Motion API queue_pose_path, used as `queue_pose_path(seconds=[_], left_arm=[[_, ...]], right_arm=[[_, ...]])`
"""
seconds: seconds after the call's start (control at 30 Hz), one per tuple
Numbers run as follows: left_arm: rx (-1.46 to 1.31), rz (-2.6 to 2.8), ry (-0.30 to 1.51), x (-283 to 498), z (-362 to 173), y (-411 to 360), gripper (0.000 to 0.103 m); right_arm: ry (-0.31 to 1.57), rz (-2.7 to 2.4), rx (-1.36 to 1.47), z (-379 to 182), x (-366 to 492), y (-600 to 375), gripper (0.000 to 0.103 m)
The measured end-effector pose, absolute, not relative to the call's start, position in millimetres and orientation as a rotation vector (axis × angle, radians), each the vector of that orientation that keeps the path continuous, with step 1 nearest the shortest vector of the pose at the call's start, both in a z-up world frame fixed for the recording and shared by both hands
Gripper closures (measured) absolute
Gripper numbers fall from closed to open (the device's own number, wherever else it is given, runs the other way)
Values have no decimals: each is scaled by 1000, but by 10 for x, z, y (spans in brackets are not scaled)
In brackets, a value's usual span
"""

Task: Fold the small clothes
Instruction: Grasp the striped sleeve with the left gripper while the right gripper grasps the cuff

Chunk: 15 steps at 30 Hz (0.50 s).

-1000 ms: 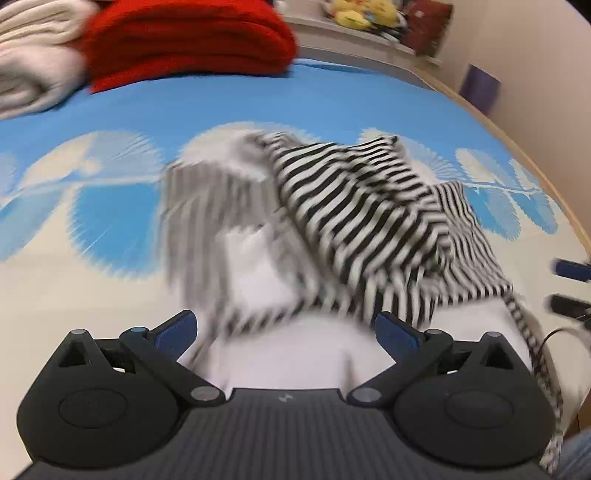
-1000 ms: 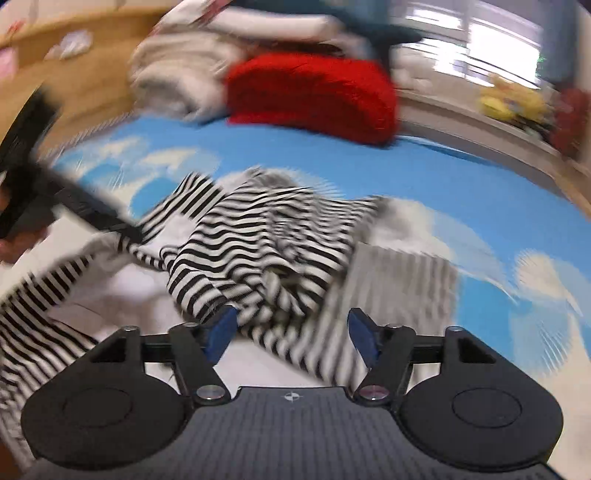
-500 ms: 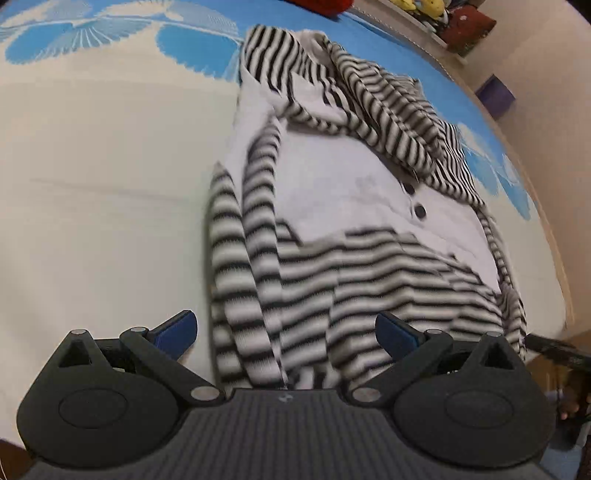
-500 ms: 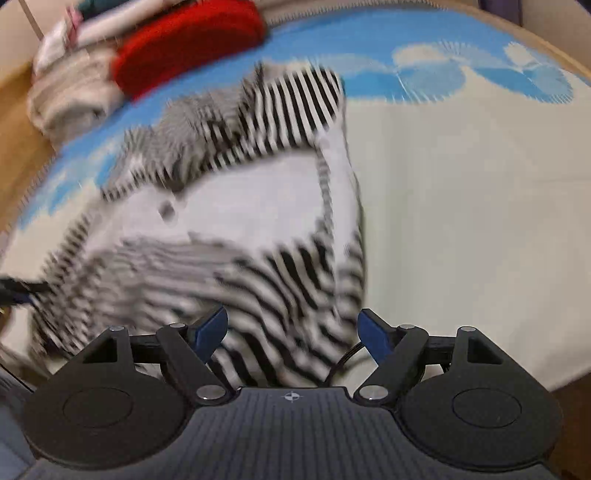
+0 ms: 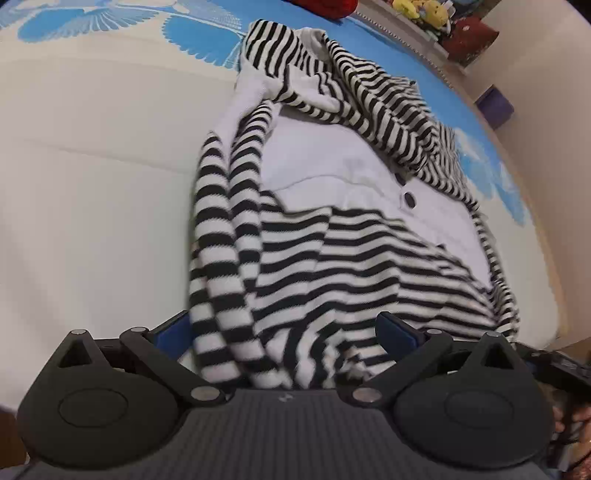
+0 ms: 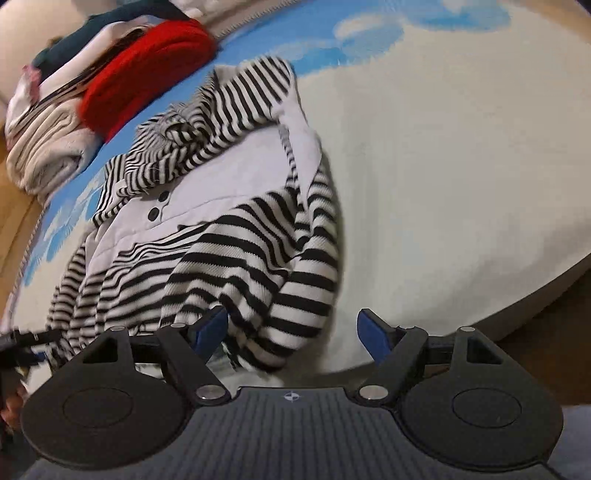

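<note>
Cream bedding with blue fan-shaped prints (image 5: 92,177) covers the bed, and near its front edge lies a small black-and-white striped knit hooded top with a white chest panel and dark buttons (image 5: 347,236), hood away from the cameras and hem toward them. In the left wrist view one striped sleeve (image 5: 221,258) runs down the garment's left side, and its cuff end reaches between the blue-padded fingers of the left gripper (image 5: 286,326), whose jaws stand wide apart around the hem area without pinching anything. In the right wrist view the right gripper (image 6: 291,330) is likewise spread wide, its left blue fingertip (image 6: 210,328) just beside or touching the bunched striped hem, while the right fingertip sits over bare cream bedding. A red folded blanket (image 6: 144,70) and a stack of beige and white folded textiles (image 6: 48,136) sit at the far end of the bed, well apart from the top. Yellow plush toys (image 5: 421,9) rest on a ledge beyond the bed.
</note>
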<state>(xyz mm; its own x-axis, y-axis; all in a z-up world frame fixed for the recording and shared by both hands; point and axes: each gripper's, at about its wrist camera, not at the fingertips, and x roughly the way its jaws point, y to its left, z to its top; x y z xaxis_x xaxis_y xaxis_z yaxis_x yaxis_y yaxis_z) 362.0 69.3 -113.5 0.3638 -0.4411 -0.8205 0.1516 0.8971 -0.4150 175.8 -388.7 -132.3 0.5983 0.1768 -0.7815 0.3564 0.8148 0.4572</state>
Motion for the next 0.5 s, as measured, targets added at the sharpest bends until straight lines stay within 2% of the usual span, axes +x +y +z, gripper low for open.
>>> queue_pose_path(seconds=[0.07, 0.1, 0.13, 0.17, 0.2, 0.23, 0.5], left_arm=[[-305, -396, 1153, 3689, -1175, 657, 0], [-305, -396, 1170, 3724, -1205, 630, 0], [-287, -383, 1176, 3734, -1215, 597, 3], [-252, -373, 1161, 3716, -1189, 561, 26], [-213, -401, 1151, 3683, -1147, 516, 51], [-196, -434, 1158, 3653, -1117, 490, 89], [-343, -473, 1069, 2943, -652, 870, 90]], right_arm=[[959, -111, 683, -1410, 1863, -3886, 14], [948, -101, 677, -1405, 1907, -3863, 15], [931, -88, 654, -1383, 1919, -3836, 28], [919, -66, 618, -1360, 1928, -3807, 69], [928, -57, 572, -1349, 1941, -3768, 91], [941, -48, 548, -1360, 1963, -3740, 91], [832, -58, 546, -889, 1462, -3873, 94]])
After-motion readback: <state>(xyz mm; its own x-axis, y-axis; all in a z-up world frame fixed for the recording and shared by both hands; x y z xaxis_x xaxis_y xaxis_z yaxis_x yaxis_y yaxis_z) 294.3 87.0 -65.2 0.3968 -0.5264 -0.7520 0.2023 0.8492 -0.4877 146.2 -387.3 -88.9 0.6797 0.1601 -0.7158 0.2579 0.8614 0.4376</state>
